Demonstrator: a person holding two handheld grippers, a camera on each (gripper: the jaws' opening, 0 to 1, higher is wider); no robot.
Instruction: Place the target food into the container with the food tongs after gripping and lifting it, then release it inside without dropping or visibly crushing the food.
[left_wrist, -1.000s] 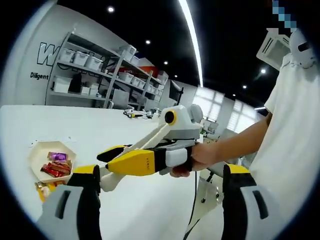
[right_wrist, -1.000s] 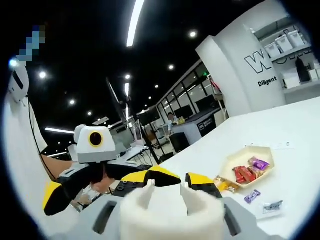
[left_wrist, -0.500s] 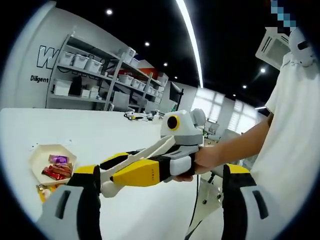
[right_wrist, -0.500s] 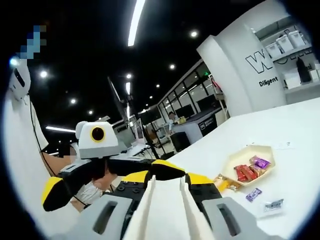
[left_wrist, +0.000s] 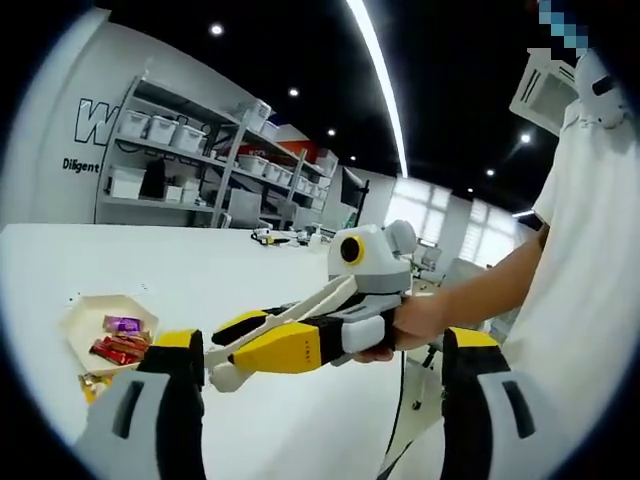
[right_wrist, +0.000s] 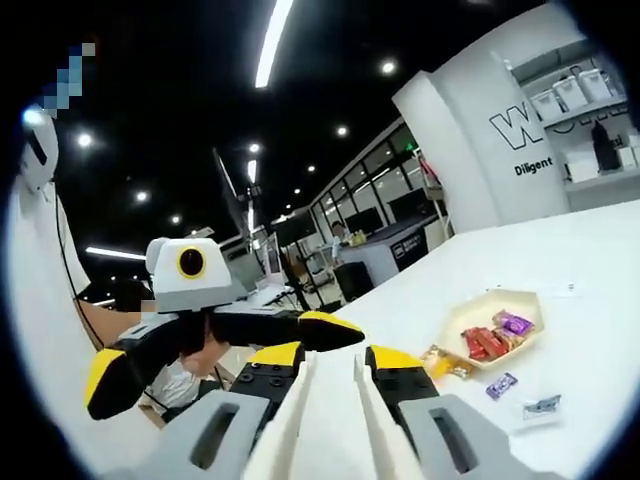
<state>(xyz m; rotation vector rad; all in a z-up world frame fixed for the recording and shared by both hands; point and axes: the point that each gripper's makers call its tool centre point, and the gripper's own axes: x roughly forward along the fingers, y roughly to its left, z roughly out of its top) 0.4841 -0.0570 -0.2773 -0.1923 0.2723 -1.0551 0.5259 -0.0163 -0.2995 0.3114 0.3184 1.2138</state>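
Above white table (left_wrist: 290, 290), both grippers held aloft. Left gripper view: right gripper (left_wrist: 222, 352) crosses frame, gripped by person's hand (left_wrist: 405, 325), forearm extended from right; cream food tongs (left_wrist: 290, 310) clamped between its jaws. Left gripper (left_wrist: 310, 420): jaws wide apart, nothing between. Right gripper view: tong arms nearly parallel, narrow gap. Container (right_wrist: 495, 318) on table, well apart, holds wrapped snacks (right_wrist: 490, 335); purple packet (right_wrist: 500, 385) lies beside it.
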